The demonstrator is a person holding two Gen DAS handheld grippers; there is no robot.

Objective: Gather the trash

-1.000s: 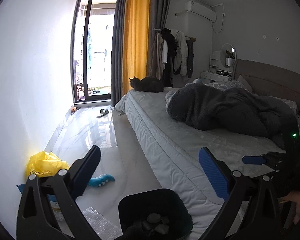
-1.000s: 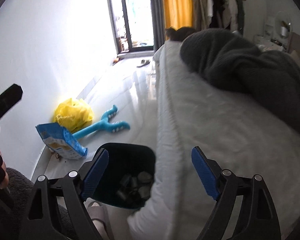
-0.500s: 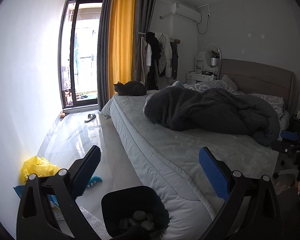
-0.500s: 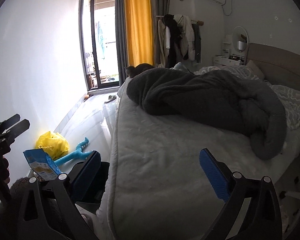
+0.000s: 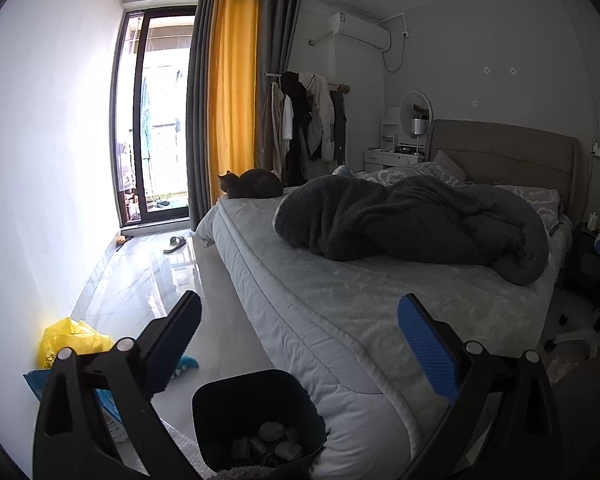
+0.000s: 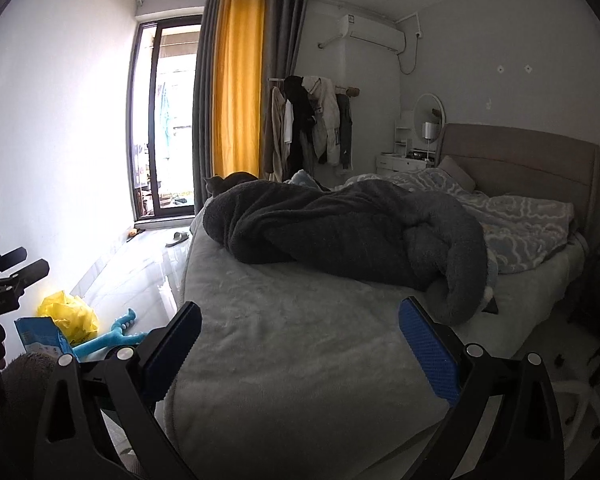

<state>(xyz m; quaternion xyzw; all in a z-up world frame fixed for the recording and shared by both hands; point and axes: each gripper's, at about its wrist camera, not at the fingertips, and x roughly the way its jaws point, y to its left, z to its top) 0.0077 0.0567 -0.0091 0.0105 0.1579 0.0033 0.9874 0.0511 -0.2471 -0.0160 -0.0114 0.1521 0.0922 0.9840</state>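
A black bin [image 5: 256, 420] stands on the floor against the bed's corner, with crumpled grey trash [image 5: 272, 436] inside. It sits just below my left gripper [image 5: 300, 344], which is open and empty. By the white wall lie a yellow plastic bag [image 6: 68, 312], a blue snack packet [image 6: 40, 336] and a teal toy [image 6: 112, 336]. A sheet of bubble wrap [image 5: 176, 440] lies beside the bin. My right gripper [image 6: 300, 346] hangs open over the bed's near corner, nothing between its fingers. The left gripper [image 6: 4, 272] also shows at the far left of the right wrist view.
A bed [image 6: 300, 340] with a rumpled dark blanket [image 6: 340, 232] fills the middle and right. A cat [image 5: 252, 188] lies at its far corner. A slipper [image 5: 175, 244] lies on the glossy floor near the balcony door. A white chair base [image 5: 576, 336] stands at the right.
The right wrist view has swung up and rightward from over the bin to over the bed, its jaws spreading wider. The left wrist view has shifted sideways, with the bin still beneath it.
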